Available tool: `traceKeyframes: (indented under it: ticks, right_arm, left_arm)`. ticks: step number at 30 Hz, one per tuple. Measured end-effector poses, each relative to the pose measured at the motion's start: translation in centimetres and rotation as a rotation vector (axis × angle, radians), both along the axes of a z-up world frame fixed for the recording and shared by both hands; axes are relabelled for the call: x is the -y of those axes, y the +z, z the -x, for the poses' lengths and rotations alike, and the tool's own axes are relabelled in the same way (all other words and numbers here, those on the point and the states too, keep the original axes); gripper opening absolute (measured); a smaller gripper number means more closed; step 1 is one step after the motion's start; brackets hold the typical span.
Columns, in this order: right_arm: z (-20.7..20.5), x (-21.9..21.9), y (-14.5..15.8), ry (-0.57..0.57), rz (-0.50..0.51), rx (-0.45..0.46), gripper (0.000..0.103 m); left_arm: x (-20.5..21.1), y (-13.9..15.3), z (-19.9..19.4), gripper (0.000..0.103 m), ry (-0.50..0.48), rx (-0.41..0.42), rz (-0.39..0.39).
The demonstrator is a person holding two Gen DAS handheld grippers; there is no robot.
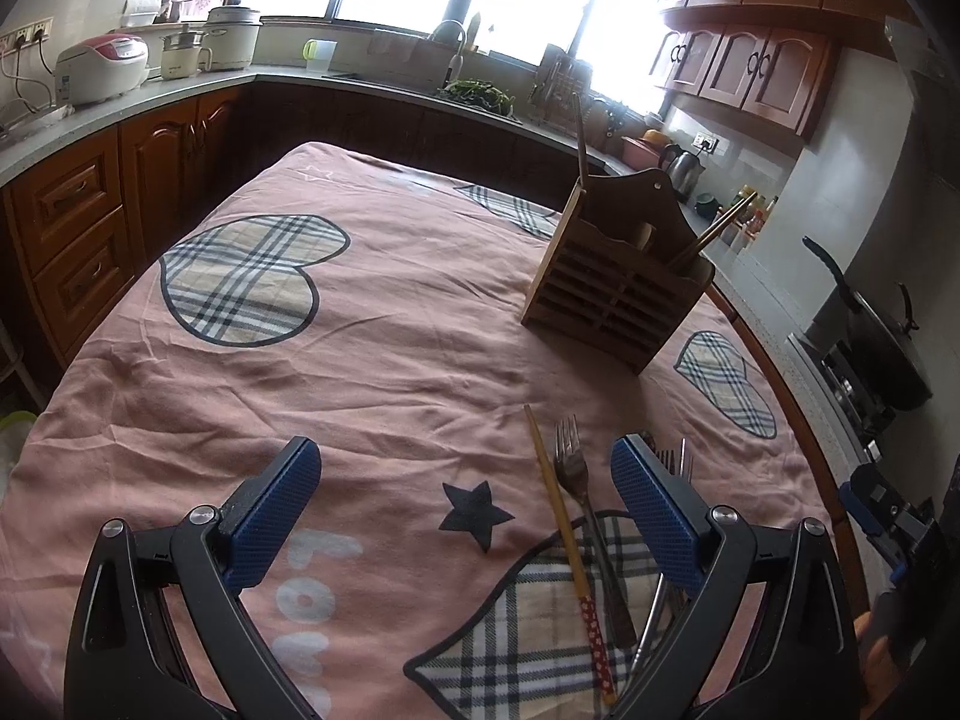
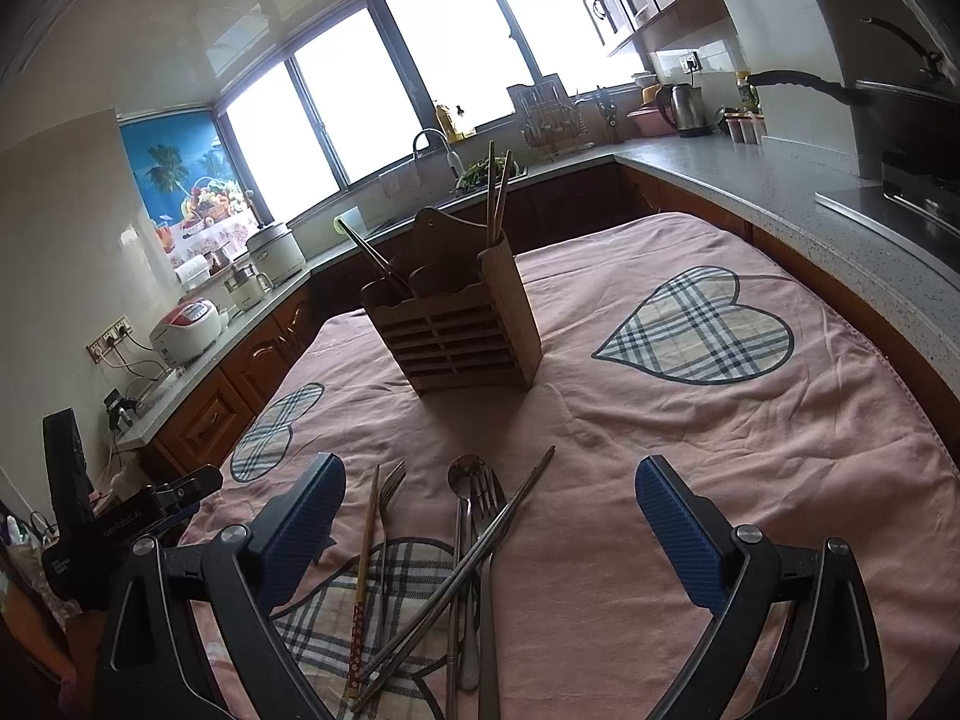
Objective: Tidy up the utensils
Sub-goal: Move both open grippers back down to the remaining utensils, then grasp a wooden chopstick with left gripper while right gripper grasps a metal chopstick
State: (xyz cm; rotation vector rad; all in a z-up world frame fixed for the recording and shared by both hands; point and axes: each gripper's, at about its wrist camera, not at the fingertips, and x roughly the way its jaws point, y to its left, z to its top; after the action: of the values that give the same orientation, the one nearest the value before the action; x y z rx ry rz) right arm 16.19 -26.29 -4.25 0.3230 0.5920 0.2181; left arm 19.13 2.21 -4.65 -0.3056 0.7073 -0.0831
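A wooden slatted utensil holder [image 1: 612, 294] [image 2: 462, 336] stands on the pink tablecloth, with chopsticks [image 2: 497, 192] and a dark-handled utensil [image 2: 372, 258] in it. Loose utensils lie near me: a wooden chopstick with a red patterned end [image 1: 567, 546] [image 2: 363, 576], forks [image 1: 579, 498] [image 2: 387, 516], a spoon [image 2: 467, 480] and metal chopsticks [image 2: 480, 552]. My left gripper [image 1: 465, 516] is open and empty, just above the cloth, left of the pile. My right gripper [image 2: 489, 531] is open and empty over the pile. The left gripper shows in the right wrist view [image 2: 120, 516].
Pink tablecloth [image 1: 372, 360] [image 2: 720, 450] with plaid hearts covers the table. Kitchen counters surround it: rice cookers [image 1: 102, 69], sink and tap [image 1: 456, 42], kettle [image 2: 684, 108], stove with a black pan [image 1: 882, 348] at the right.
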Motion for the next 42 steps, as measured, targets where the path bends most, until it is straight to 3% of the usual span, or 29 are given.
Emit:
traceKeyframes:
  ticks: [17,21,32,36,39,42]
  right_arm:
    - [-2.8,-1.7,-3.3,0.038,0.015,-0.144,0.096]
    - [-4.0,-1.6,-4.1,0.04,0.0,-0.183,0.08]
    - [-6.8,-1.7,-6.0,0.038,-0.028,-0.251,0.049]
    - [-7.9,-1.7,-6.6,0.035,-0.034,-0.276,0.037]
    - [-8.4,-1.9,-7.1,0.039,-0.038,-0.298,0.033]
    - [-8.8,-1.9,-7.5,0.04,-0.041,-0.315,0.029]
  left_arm:
    - [2.7,-2.8,-3.5,0.099,-0.072,-0.148,-0.135]
    - [3.0,-3.1,-4.6,0.097,-0.075,-0.163,-0.148]
    - [3.4,-4.3,-7.9,0.074,-0.084,-0.217,-0.148]
    - [3.8,-4.8,-9.1,0.073,-0.103,-0.243,-0.131]
    - [4.6,-5.0,-9.9,0.071,-0.126,-0.249,-0.132]
    - [5.4,-5.5,-10.7,0.062,-0.149,-0.268,-0.141]
